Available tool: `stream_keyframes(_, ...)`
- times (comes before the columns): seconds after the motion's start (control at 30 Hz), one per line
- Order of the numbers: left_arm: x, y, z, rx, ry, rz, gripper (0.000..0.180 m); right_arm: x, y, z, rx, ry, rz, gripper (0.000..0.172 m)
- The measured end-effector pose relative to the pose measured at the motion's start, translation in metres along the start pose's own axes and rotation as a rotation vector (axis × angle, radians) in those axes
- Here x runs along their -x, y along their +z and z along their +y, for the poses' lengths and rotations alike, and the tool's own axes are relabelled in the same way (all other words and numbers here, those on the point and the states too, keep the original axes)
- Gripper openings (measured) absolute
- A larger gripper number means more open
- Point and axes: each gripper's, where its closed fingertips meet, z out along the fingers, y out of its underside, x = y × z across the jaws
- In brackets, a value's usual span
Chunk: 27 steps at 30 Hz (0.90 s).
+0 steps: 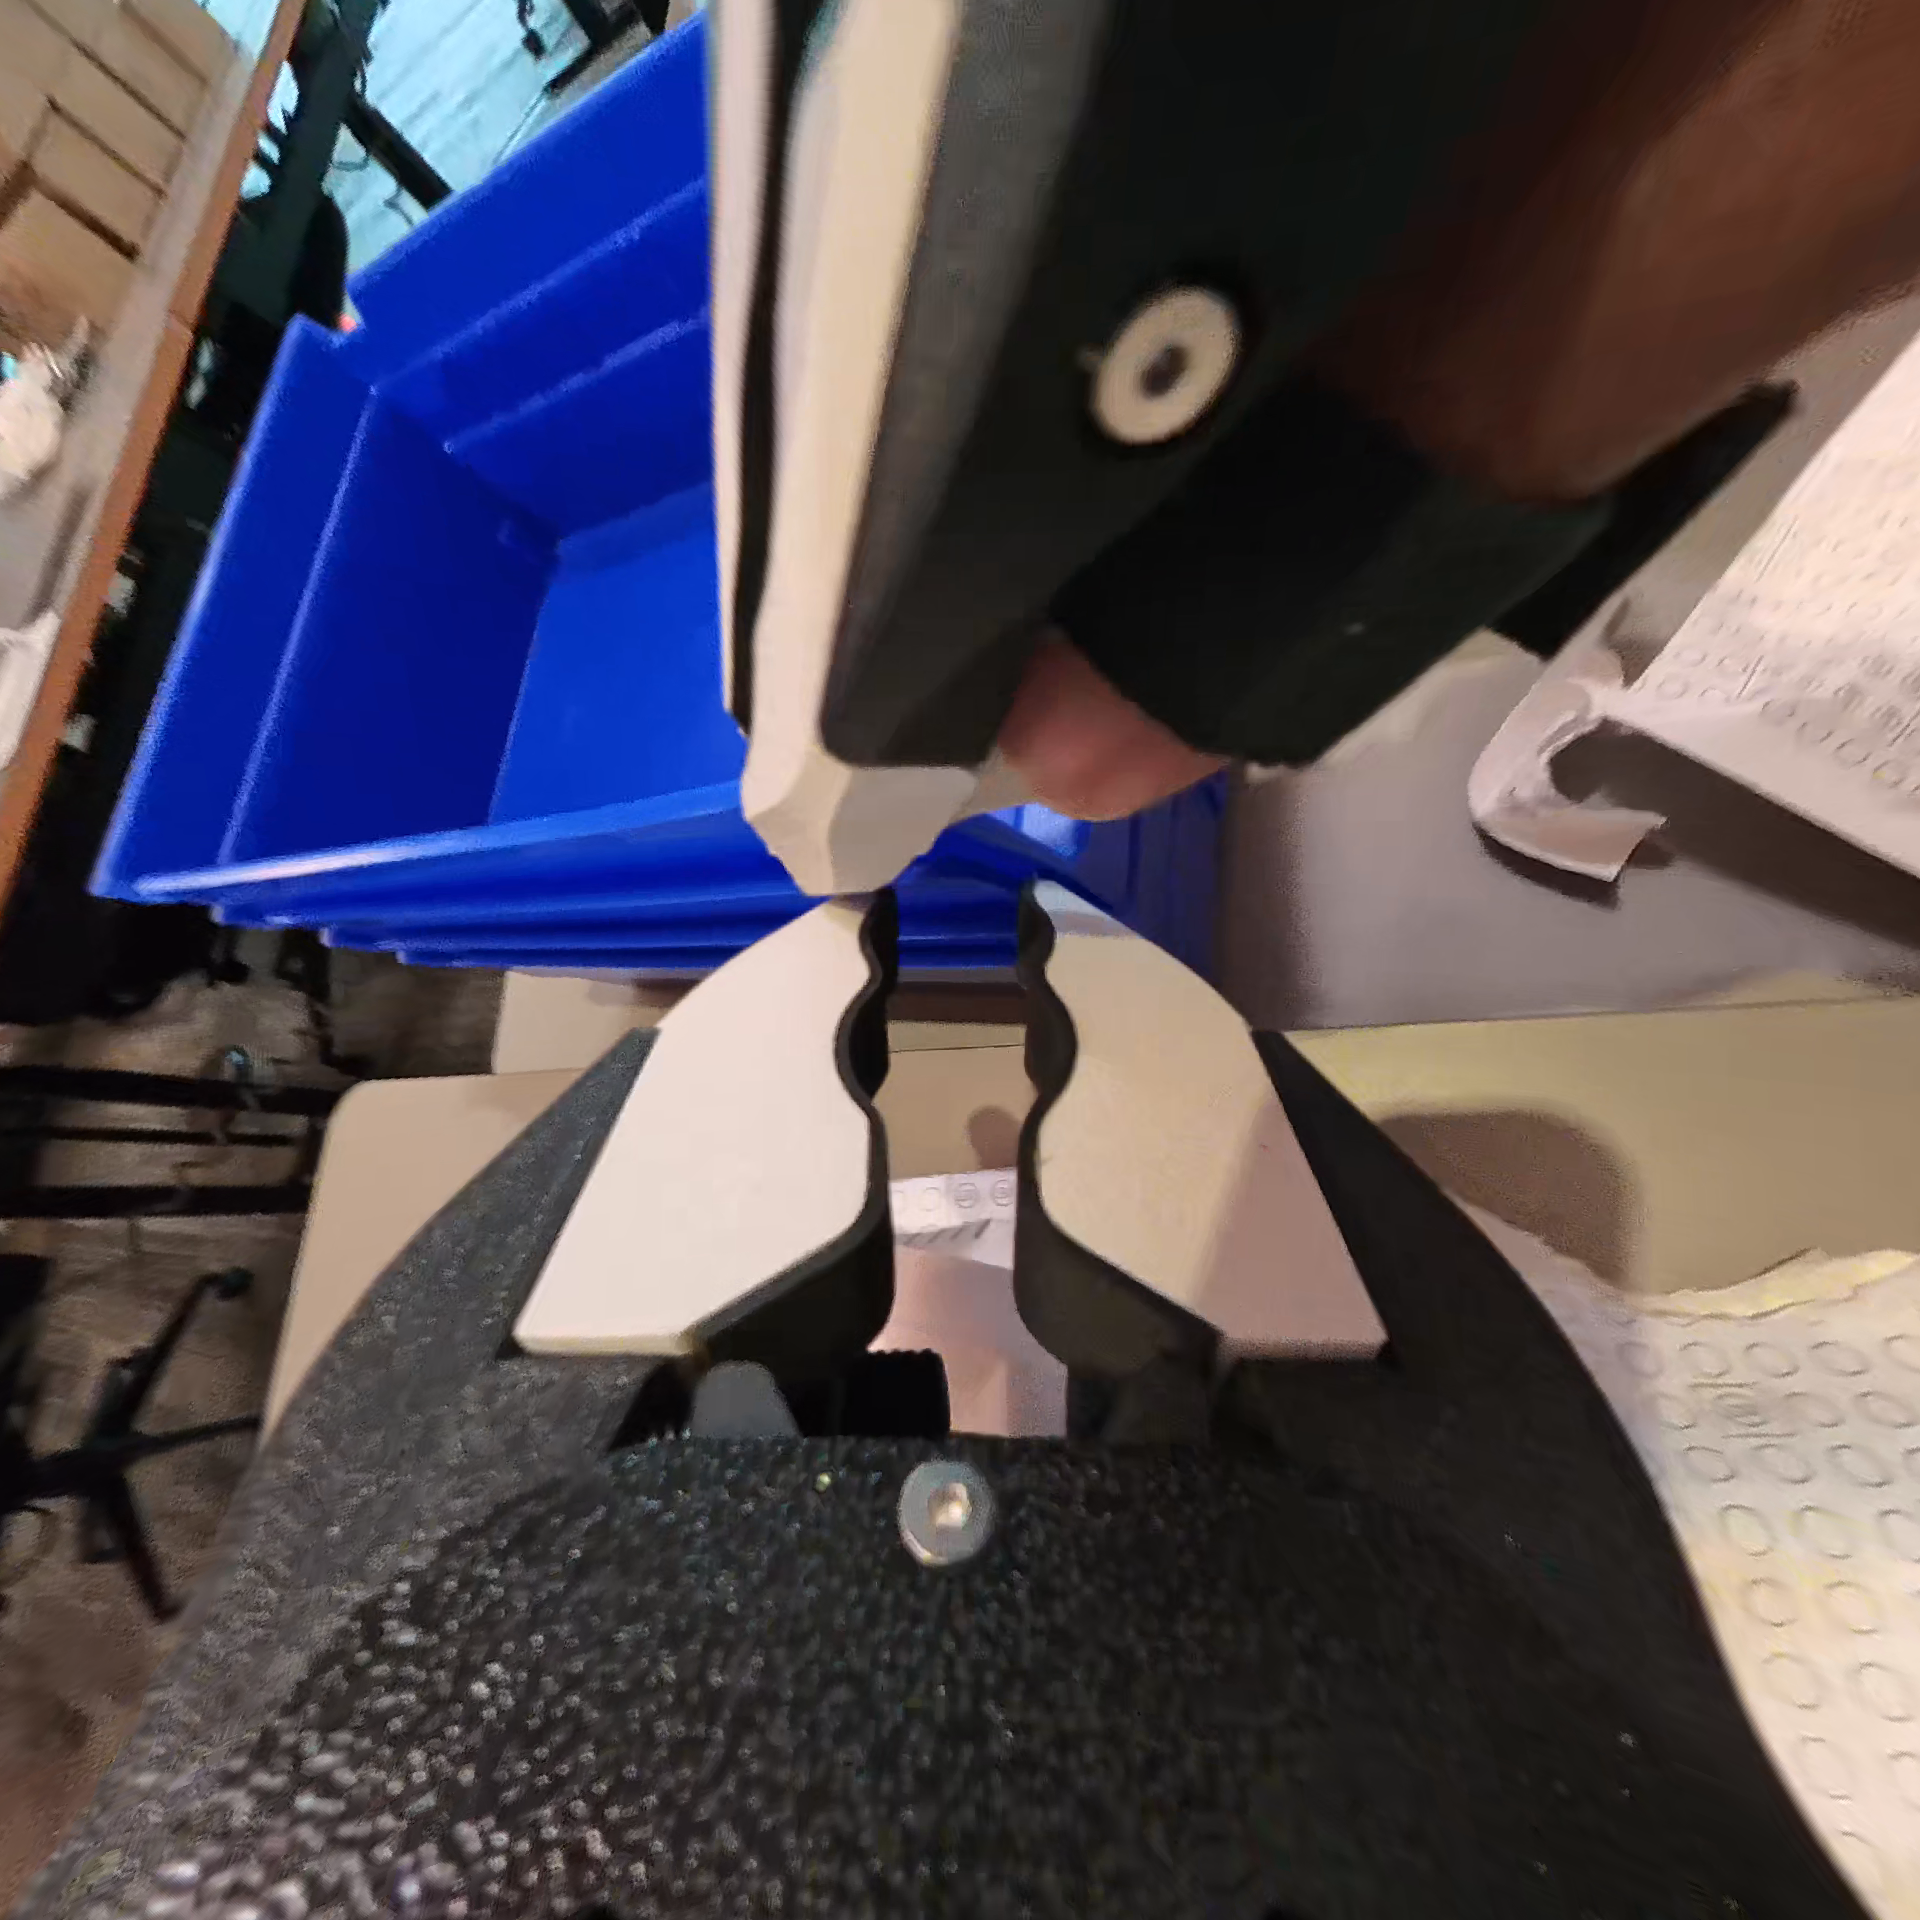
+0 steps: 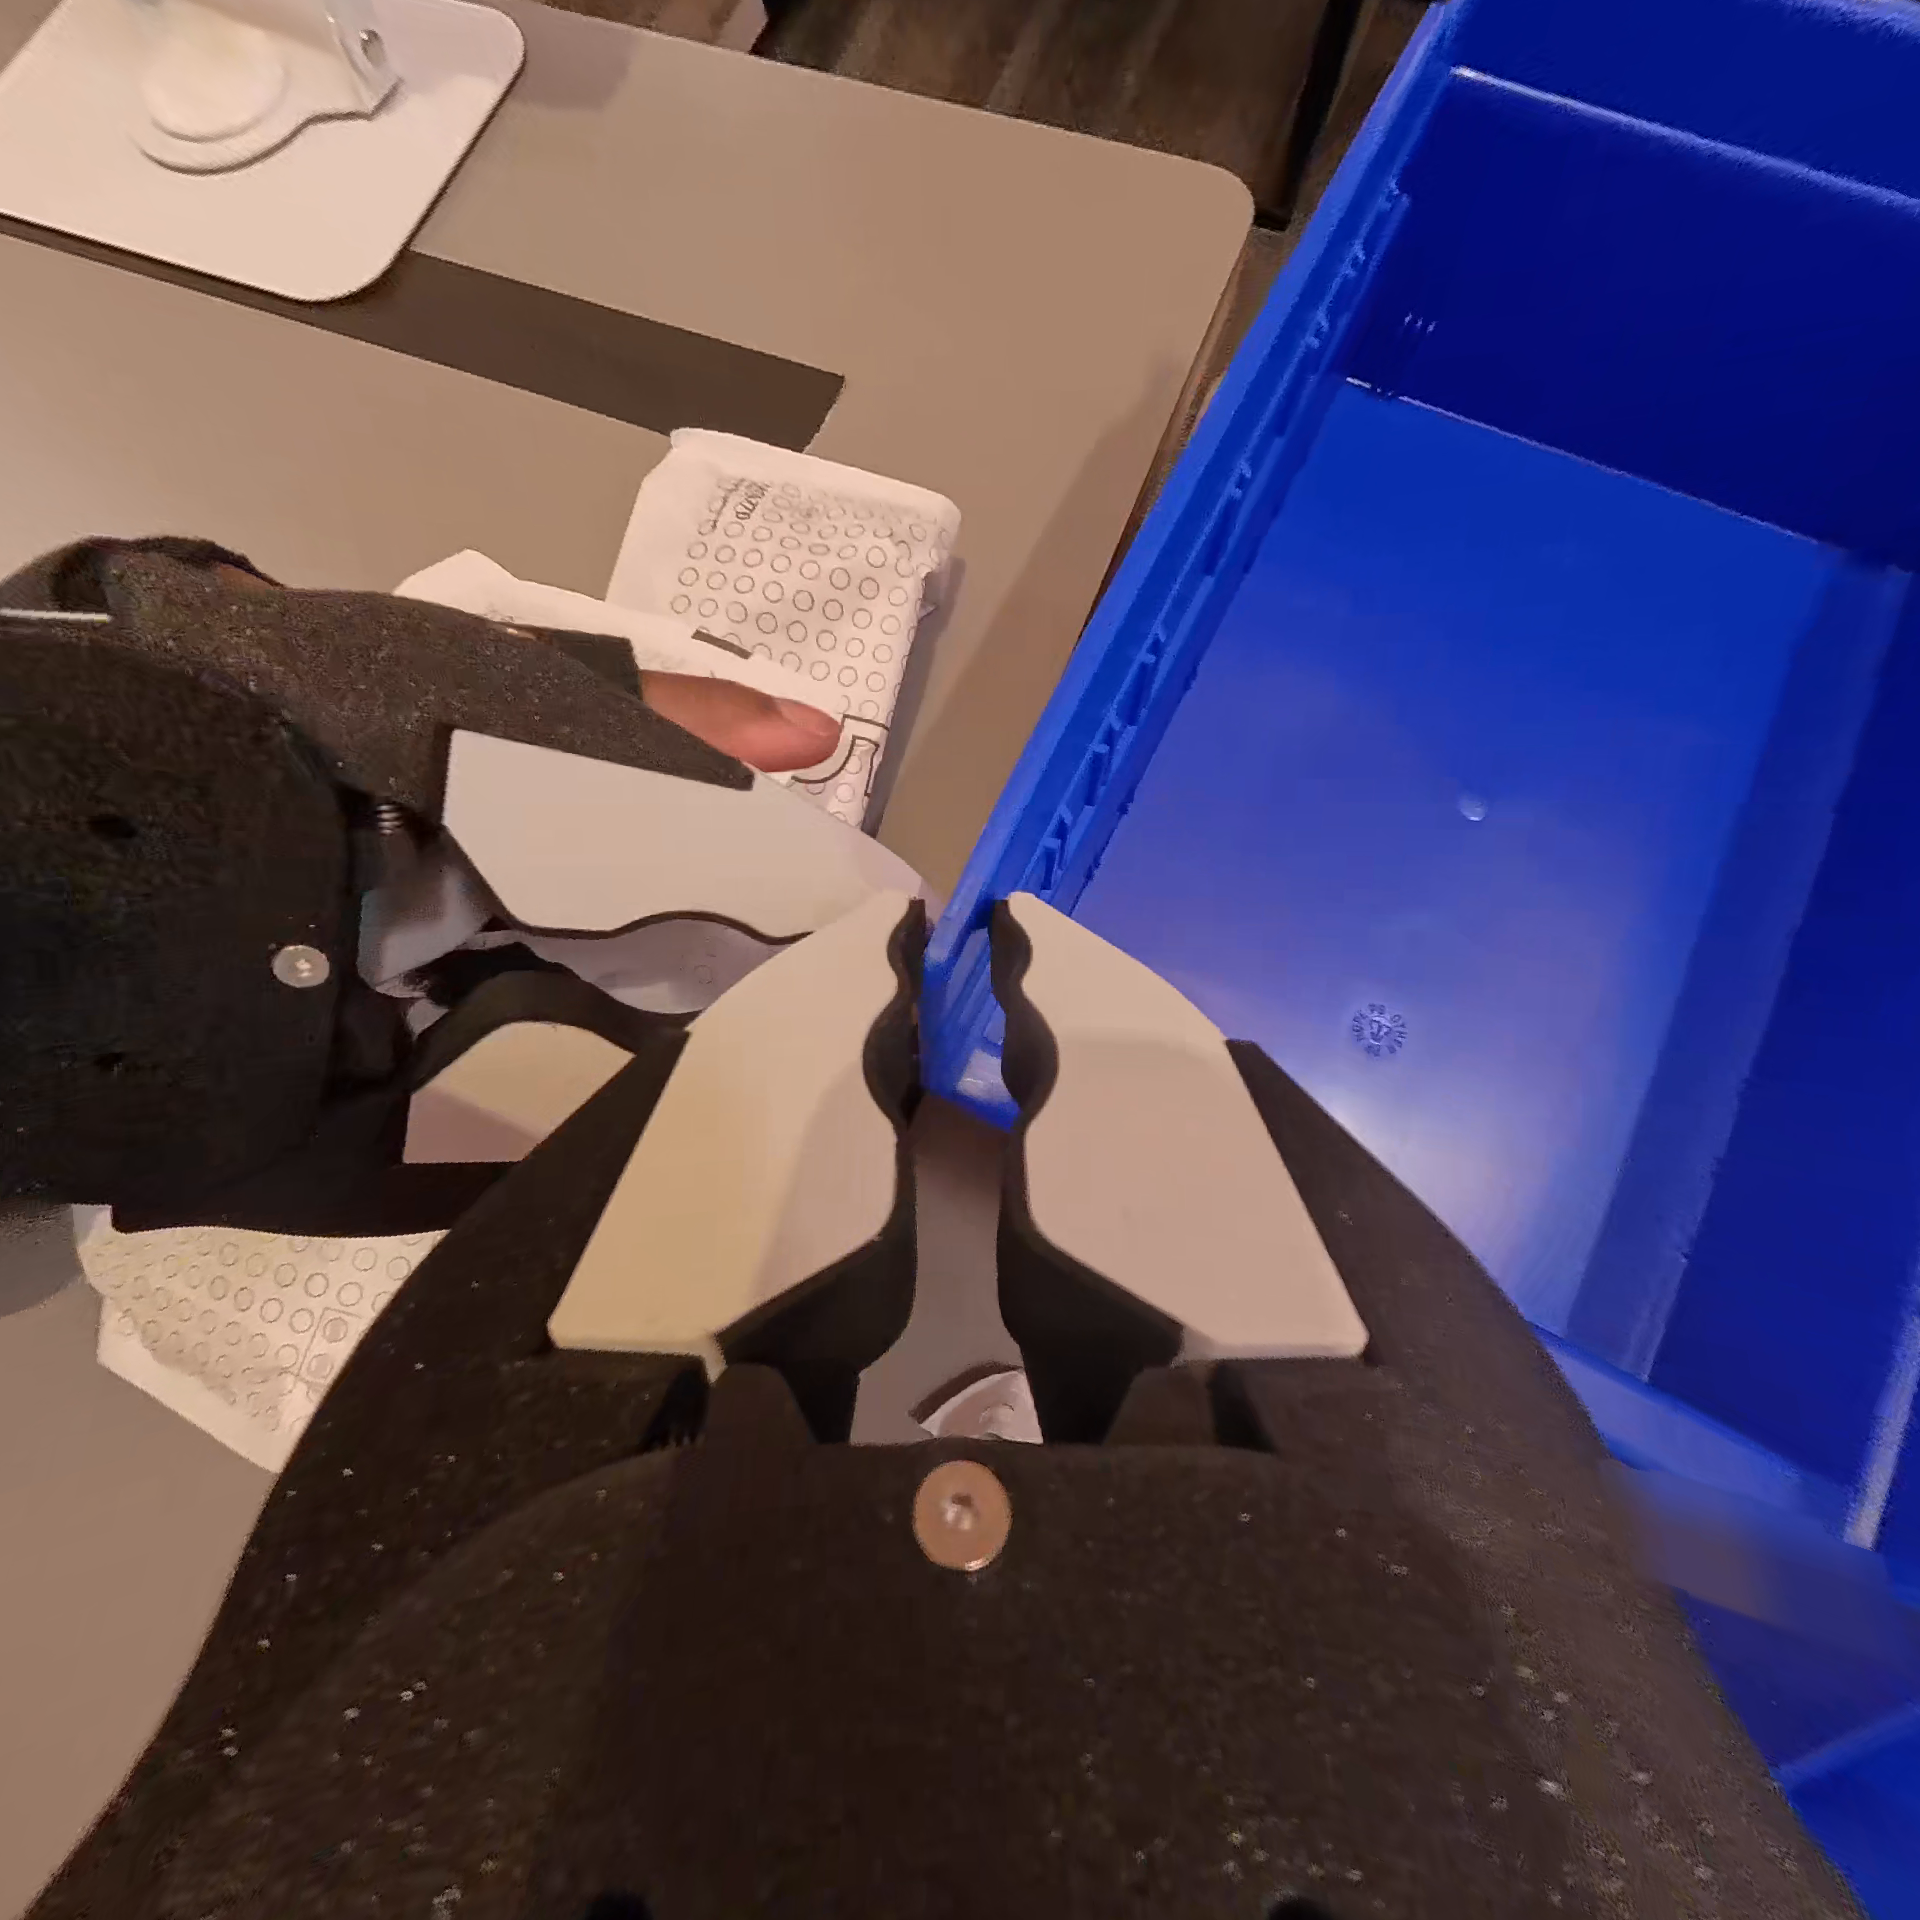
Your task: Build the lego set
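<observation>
Tongs meet at bin corner, packets lying on table.
L gripper (image 1: 951, 935) hangs over grey table (image 2: 727, 260), jaws a narrow slit w/ nothing btwn them; white circle-printed packet (image 2: 810, 582) lies close by, a 2nd packet (image 2: 239, 1340) under it. R gripper (image 2: 956, 935) straddles rim of blue bin (image 2: 1507, 727), jaws near-closed, pads apparently pinching that rim; bin sits just right of table.

The bin (image 2: 1507, 727) stands right of the table (image 2: 260, 436), on which packets (image 2: 810, 582) lie.
</observation>
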Motion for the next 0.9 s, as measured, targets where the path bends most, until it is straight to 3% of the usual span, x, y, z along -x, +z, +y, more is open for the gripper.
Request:
stream_keyframes(0.2,0.008,-0.001,-0.005,-0.049,0.132,-0.032,0.023,-0.007,-0.004,-0.012,-0.069,0.023,0.047,0.009)
stream_keyframes(0.3,0.009,-0.009,-0.018,-0.141,0.156,-0.02,0.018,-0.007,-0.004,-0.012,-0.067,0.016,0.047,0.009)
stream_keyframes(0.47,0.002,-0.002,-0.016,-0.115,0.283,-0.008,0.019,-0.007,-0.004,-0.013,-0.075,0.01,0.044,0.009)
stream_keyframes(0.63,0.0,0.001,-0.015,-0.111,0.22,0.03,0.019,-0.008,-0.004,-0.013,-0.099,0.029,0.018,0.009)
stream_keyframes(0.7,-0.005,0.003,-0.01,-0.09,0.188,0.081,0.008,-0.008,-0.001,-0.013,-0.089,0.02,0.028,0.009)
stream_keyframes(0.9,-0.002,0.004,-0.01,-0.076,0.157,0.062,0.008,-0.01,0.001,-0.016,-0.099,0.029,0.052,0.008)
